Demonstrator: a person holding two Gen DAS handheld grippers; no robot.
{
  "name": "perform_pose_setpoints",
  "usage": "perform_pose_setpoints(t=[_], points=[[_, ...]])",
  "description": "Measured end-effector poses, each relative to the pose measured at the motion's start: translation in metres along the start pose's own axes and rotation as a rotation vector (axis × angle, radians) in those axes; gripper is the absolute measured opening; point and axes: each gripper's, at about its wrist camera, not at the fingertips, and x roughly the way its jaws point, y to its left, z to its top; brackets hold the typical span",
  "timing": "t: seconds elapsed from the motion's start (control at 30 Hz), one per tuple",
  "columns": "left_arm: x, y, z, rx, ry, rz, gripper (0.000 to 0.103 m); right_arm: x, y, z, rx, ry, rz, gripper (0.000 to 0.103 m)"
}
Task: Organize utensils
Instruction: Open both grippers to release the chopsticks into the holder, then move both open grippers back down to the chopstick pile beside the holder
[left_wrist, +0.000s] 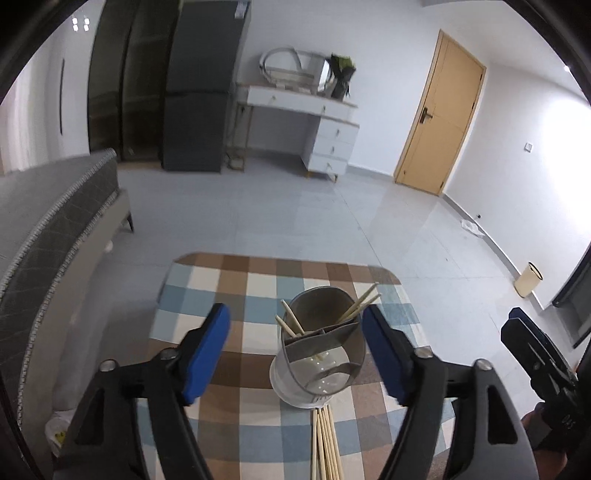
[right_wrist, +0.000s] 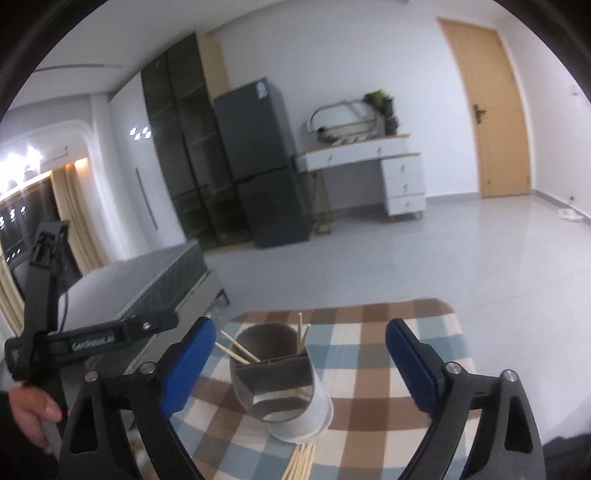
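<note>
A grey and white utensil holder with inner compartments stands on a table under a checked cloth. Several wooden chopsticks lean in its back section. More loose chopsticks lie flat on the cloth just in front of it. My left gripper is open, its blue pads on either side of the holder and clear of it. My right gripper is open wide and holds nothing, and the holder sits ahead between its fingers.
A person's hand grips the left tool at the left edge. Beyond the table are a grey mattress, a dark fridge, a white desk, a wooden door and a small bin.
</note>
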Motion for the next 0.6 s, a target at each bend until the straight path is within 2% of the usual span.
perform_pose_setpoints(t=[0.23, 0.43, 0.6], points=[[-0.044, -0.015, -0.023, 0.030, -0.084, 0.016, 0.085, -0.042, 0.011, -0.017, 0.011, -0.047, -0.011, 0.103], [-0.060, -0.022, -0.042, 0.059, -0.155, 0.059, 0.093, -0.063, 0.015, -0.039, 0.027, -0.064, -0.006, 0.103], [-0.060, -0.023, -0.060, 0.090, -0.164, 0.046, 0.093, -0.063, 0.016, -0.053, 0.037, -0.052, 0.027, 0.103]])
